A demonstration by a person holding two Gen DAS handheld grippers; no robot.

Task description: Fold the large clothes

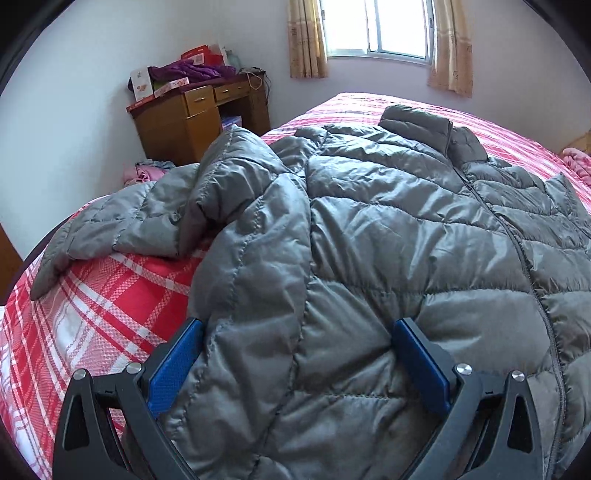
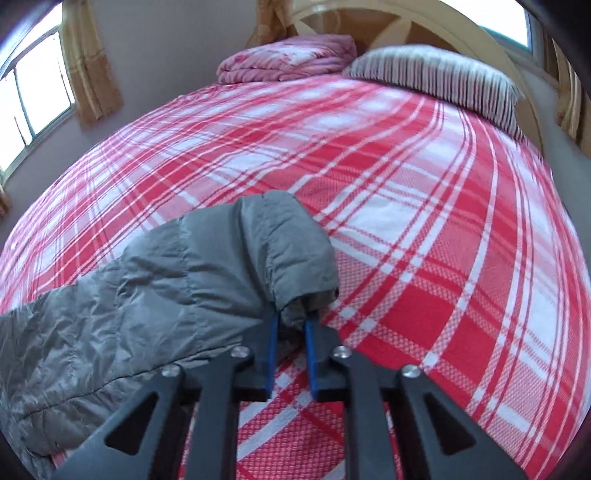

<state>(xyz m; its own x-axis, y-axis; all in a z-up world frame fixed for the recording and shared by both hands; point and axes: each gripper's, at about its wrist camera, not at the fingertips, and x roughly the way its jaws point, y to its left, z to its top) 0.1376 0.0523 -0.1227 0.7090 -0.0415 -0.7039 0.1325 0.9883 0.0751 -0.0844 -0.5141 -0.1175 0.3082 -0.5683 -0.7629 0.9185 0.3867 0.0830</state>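
Observation:
A grey quilted puffer jacket [image 1: 388, 240] lies spread front-up on the red and white plaid bed [image 1: 110, 295], its collar toward the window. One sleeve [image 1: 155, 221] lies crumpled at the left. My left gripper [image 1: 303, 354] stands open over the jacket's near edge, and puffy fabric fills the wide gap between its blue pads [image 1: 177, 362]. In the right wrist view the other sleeve [image 2: 184, 269] stretches in from the left over the plaid bed [image 2: 406, 203]. My right gripper [image 2: 291, 321] is shut on its cuff [image 2: 295, 310], pinched between the blue pads.
A wooden desk [image 1: 195, 114] piled with boxes and purple cloth stands against the far wall by a curtained window [image 1: 376, 29]. A folded pink quilt [image 2: 288, 59] and a striped pillow [image 2: 436, 77] lie at the headboard. Pink clothes [image 1: 144, 171] sit beyond the bed's left edge.

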